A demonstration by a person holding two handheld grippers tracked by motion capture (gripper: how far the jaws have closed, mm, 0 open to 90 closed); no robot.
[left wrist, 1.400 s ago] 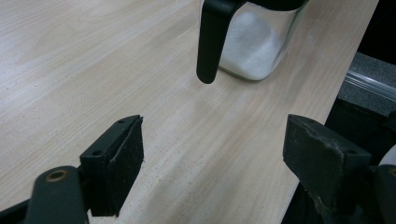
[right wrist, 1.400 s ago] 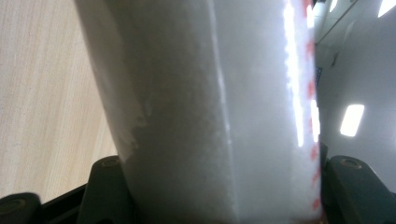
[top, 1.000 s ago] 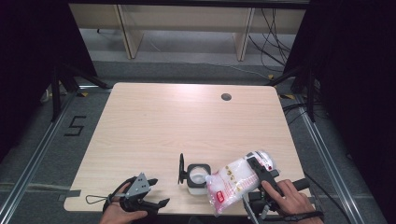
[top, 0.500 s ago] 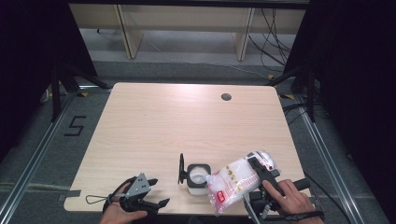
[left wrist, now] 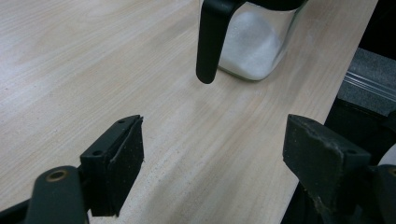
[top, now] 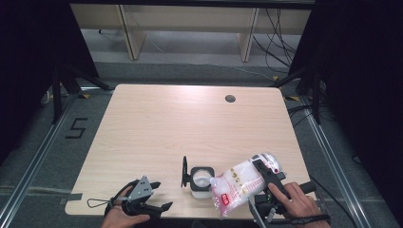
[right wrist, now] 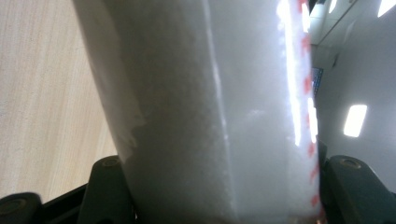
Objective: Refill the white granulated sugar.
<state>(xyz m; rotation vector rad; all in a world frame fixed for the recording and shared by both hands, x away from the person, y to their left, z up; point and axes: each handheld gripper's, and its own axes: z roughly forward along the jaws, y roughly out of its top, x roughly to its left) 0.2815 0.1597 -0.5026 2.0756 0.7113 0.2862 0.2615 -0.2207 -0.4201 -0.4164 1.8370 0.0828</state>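
1. Nothing has shifted over the last second: the right gripper [top: 266, 176] stays clamped on the white-grain bag [top: 240, 184], tilted just beside the jar [top: 201, 179].
2. The left gripper [top: 159, 197] still waits wide, jar ahead of it.
3. Pouring is likely paused or only trickling.
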